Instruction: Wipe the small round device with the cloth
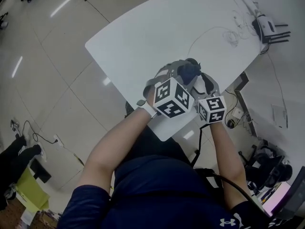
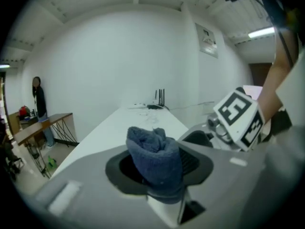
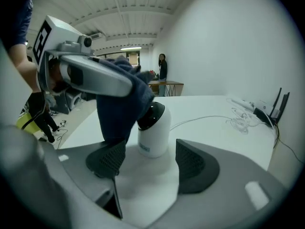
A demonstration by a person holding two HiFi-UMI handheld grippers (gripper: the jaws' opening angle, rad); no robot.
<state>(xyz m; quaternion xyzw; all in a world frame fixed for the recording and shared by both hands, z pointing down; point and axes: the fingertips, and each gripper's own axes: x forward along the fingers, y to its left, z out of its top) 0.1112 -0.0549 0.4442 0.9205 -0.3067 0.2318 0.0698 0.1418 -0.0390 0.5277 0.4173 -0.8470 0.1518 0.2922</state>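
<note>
left tool (image 2: 158, 170): jaws nearly together, clamped on the dark blue cloth (image 2: 151, 149). The cloth is bunched up and sticks out past the tips. right tool (image 3: 148, 161): jaws wide apart, gripping nothing. The small round device (image 3: 153, 127) stands upright on the white worktop (image 3: 214, 111) just ahead of the right tool's tips, in line with the gap and nearer the left pad than the right. As far as I can see, neither pad touches it. The device has a white cylindrical body and a glossy black domed top. The left tool comes in from above and to the left of the right tool. The cloth hangs off its tips onto the device's black top, and the lower fold drapes down in front of the right tool's left pad. From overhead the two tools sit side by side near the person's edge of the worktop, with the marker cubes (image 1: 170, 98) close beside each other. Well beyond the tools, at the far end of the worktop, lie a loose white cable (image 1: 224, 32) and a box with black antennas (image 1: 266, 26). A person (image 3: 162, 67) stands in the background past the worktop.
</note>
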